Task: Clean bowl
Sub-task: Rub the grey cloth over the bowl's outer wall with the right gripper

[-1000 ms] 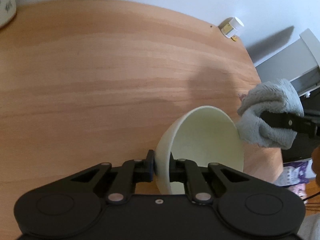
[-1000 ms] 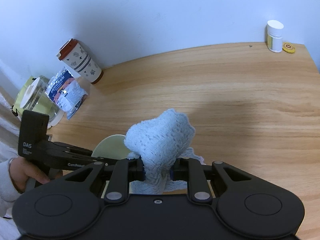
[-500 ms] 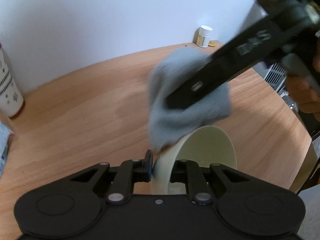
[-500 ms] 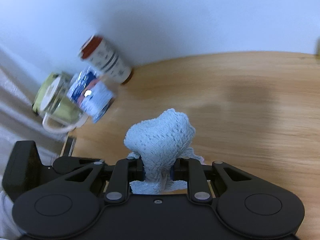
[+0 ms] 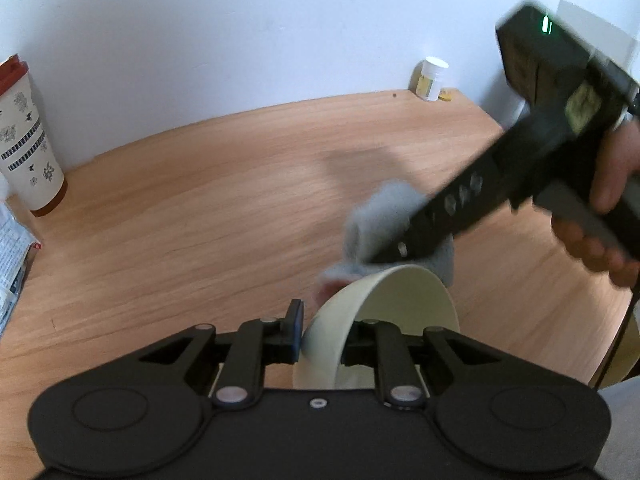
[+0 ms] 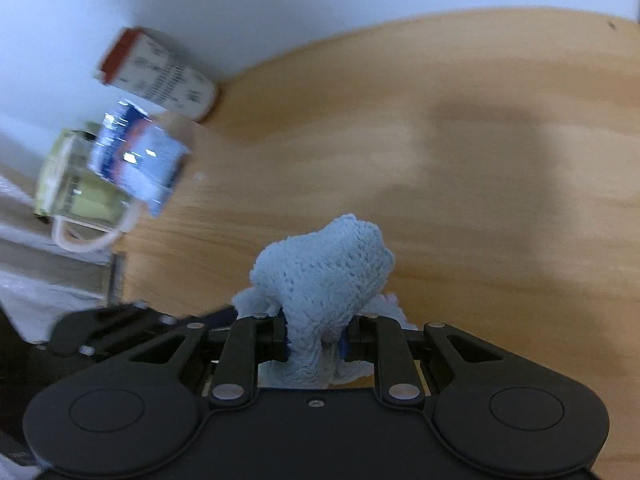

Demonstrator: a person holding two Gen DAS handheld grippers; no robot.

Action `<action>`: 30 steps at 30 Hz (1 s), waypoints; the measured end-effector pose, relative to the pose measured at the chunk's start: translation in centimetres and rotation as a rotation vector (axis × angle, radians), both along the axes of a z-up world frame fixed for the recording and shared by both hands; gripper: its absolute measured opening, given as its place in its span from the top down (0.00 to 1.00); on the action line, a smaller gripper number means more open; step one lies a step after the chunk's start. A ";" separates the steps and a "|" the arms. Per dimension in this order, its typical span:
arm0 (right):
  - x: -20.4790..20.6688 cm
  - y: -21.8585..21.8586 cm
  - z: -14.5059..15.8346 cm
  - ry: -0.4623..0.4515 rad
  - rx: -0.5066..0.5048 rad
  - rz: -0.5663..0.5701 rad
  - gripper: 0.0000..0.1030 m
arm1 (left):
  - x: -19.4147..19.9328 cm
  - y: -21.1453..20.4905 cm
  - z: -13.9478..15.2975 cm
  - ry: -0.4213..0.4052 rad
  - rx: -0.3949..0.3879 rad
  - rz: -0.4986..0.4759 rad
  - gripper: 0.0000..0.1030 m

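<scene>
The left claw [image 5: 320, 338], jaws just eased apart, grips the cream bowl's [image 5: 384, 316] rim above the counter [image 5: 200, 220]. The right claw [image 6: 316, 344] pinches a blue cloth [image 6: 324, 276] at the bowl's far rim. No lettering is legible.

Smooth, matt cream bowl [image 5: 400, 304], looking like plastic or glazed ceramic. The cloth [image 6: 324, 280] is a nubby, looped pale-blue terry, soft and rough-textured. Underneath, the table [image 5: 200, 220] shows light wood grain with a satin sheen, and the gripper bodies are matt black plastic.

The right gripper [image 5: 384, 258] with its cloth [image 5: 380, 216] now sits at the bowl [image 5: 384, 312] rim's twelve o'clock edge, not three o'clock; left gripper [image 5: 324, 334] jaws have just been opening slightly around the wall.
</scene>
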State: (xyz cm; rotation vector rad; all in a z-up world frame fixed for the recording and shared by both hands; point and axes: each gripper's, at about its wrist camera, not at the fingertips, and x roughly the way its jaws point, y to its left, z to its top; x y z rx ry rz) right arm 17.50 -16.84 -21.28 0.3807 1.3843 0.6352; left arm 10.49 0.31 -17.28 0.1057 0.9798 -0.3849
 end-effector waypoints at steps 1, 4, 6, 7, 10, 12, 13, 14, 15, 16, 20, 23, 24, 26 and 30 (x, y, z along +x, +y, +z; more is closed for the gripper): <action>0.0 -0.1 -0.3 0.017 -0.004 -0.009 0.78 | -0.2 0.1 0.0 -0.006 0.000 -0.004 0.85; -0.1 -0.7 -0.7 0.055 0.018 -0.047 0.78 | -0.6 0.4 0.2 -0.021 -0.001 -0.012 0.85; 0.3 -0.4 0.4 0.040 0.053 -0.047 0.78 | -0.5 0.3 0.4 -0.028 -0.007 -0.014 0.85; 0.5 0.1 1.2 0.019 0.069 -0.035 0.78 | -0.5 0.3 0.6 -0.034 -0.010 -0.016 0.85; 1.0 1.4 2.6 -0.018 0.090 -0.003 0.78 | -0.1 0.1 1.2 -0.051 -0.010 0.001 0.85; 1.1 2.2 3.4 -0.042 0.087 0.022 0.78 | 0.1 0.3 1.4 -0.053 -0.016 0.014 0.85; 1.2 2.5 3.7 -0.056 0.083 0.030 0.78 | 0.0 0.4 1.5 -0.054 -0.023 0.017 0.85; 1.2 2.3 3.9 -0.063 0.083 0.035 0.78 | -0.2 0.5 1.6 -0.053 -0.027 0.021 0.85; 1.3 2.2 3.9 -0.062 0.085 0.032 0.78 | -0.2 0.5 1.6 -0.052 -0.028 0.021 0.85; 1.5 1.8 3.7 -0.051 0.087 0.019 0.78 | -0.2 0.5 1.6 -0.052 -0.029 0.021 0.85; 1.4 -0.4 1.5 0.026 0.044 -0.035 0.78 | -0.2 1.2 1.8 -0.050 -0.027 0.040 0.84; 1.0 -1.7 0.1 0.080 0.033 -0.053 0.78 | 0.2 1.1 1.8 -0.045 -0.026 0.035 0.84; 0.8 -2.1 -0.2 0.088 0.028 -0.058 0.78 | 0.3 1.2 1.8 -0.048 -0.027 0.035 0.84; 0.6 -2.3 -0.1 0.088 0.052 -0.054 0.79 | 0.4 1.4 2.0 -0.051 -0.035 0.038 0.84; 1.3 -2.4 1.2 0.064 0.113 -0.071 0.79 | 0.4 1.1 1.6 -0.052 -0.035 0.015 0.84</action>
